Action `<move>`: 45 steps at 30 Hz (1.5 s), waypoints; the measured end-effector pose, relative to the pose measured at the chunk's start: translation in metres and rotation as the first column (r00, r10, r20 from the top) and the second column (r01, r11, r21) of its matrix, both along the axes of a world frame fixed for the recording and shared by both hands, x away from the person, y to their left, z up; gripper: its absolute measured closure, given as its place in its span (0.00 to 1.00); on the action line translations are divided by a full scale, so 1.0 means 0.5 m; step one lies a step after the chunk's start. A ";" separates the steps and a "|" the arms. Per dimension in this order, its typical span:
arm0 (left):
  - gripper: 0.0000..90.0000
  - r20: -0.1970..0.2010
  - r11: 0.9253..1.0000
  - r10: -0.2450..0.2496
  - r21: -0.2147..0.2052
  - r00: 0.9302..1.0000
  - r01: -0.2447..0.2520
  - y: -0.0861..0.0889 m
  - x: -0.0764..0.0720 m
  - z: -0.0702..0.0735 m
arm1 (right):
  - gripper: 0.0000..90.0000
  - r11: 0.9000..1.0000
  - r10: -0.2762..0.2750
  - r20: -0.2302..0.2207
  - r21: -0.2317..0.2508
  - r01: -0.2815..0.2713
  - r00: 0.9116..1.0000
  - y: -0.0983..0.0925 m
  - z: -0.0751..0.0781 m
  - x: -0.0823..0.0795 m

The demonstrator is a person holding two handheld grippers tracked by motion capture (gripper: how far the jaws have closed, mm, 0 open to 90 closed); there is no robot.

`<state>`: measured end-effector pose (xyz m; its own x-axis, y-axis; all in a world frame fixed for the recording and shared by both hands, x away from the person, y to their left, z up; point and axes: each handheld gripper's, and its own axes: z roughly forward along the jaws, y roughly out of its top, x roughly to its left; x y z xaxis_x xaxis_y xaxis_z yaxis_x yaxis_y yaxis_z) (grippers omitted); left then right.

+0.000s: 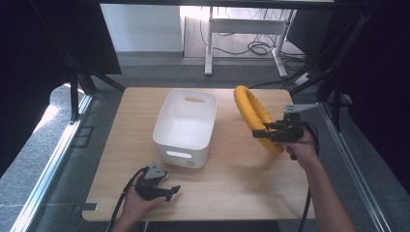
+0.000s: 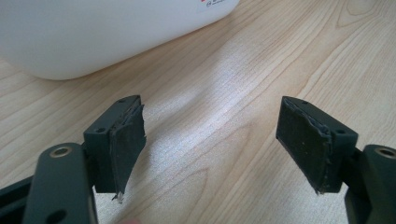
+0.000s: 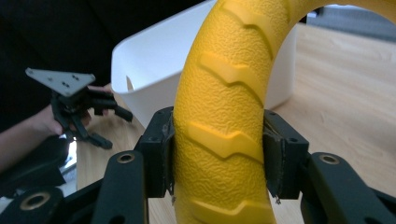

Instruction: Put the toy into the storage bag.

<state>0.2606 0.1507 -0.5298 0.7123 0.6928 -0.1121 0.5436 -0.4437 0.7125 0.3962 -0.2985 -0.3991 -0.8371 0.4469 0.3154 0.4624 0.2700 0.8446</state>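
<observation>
Up by the pale wooden table's [image 1: 232, 179] right edge, my right fingers [image 3: 217, 158] clench the yellow ring [image 1: 254, 116]; my left fingers [image 2: 210, 140] are spread wide at the near edge, beside the white bin [image 1: 186, 125]. Grey carpet [image 1: 58, 159] surrounds us.

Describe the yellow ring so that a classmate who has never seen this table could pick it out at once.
Start at the wooden table and find the white bin near its middle. To the bin's right, the right gripper is clamped on the yellow ring. It is the only yellow thing there, with tyre-like tread.
</observation>
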 end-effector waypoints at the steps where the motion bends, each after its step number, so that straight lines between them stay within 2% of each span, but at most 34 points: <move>1: 0.27 0.000 1.000 0.000 0.000 1.000 0.000 0.000 0.000 0.000 | 0.57 1.000 -0.001 0.007 0.009 0.001 1.000 0.000 0.004 -0.003; 4: 0.27 -0.002 1.000 0.000 0.000 1.000 0.000 -0.001 0.000 -0.001 | 0.57 0.999 0.000 0.042 0.036 -0.001 0.999 0.006 0.020 -0.021; 13: 0.27 0.001 1.000 -0.001 0.000 1.000 0.001 -0.001 0.000 0.000 | 0.57 0.995 0.009 0.095 0.100 -0.019 0.995 0.024 0.034 -0.057; 25: 0.27 0.005 1.000 0.013 -0.009 1.000 -0.013 0.001 -0.001 0.002 | 0.57 0.994 -0.007 0.121 0.112 -0.007 0.993 0.033 0.024 -0.077; 29: 0.27 0.006 1.000 0.013 -0.010 1.000 -0.013 0.001 -0.002 0.002 | 0.57 0.995 -0.010 0.124 0.101 -0.003 0.992 0.038 0.025 -0.080; 40: 0.27 0.007 1.000 0.011 -0.010 1.000 -0.011 0.001 -0.002 0.001 | 0.57 0.997 -0.013 0.175 0.083 -0.001 0.985 0.071 0.044 -0.108; 45: 0.27 0.007 1.000 0.012 -0.009 1.000 -0.012 0.002 -0.001 0.001 | 0.57 0.995 -0.004 0.198 0.100 -0.016 0.980 0.085 0.058 -0.121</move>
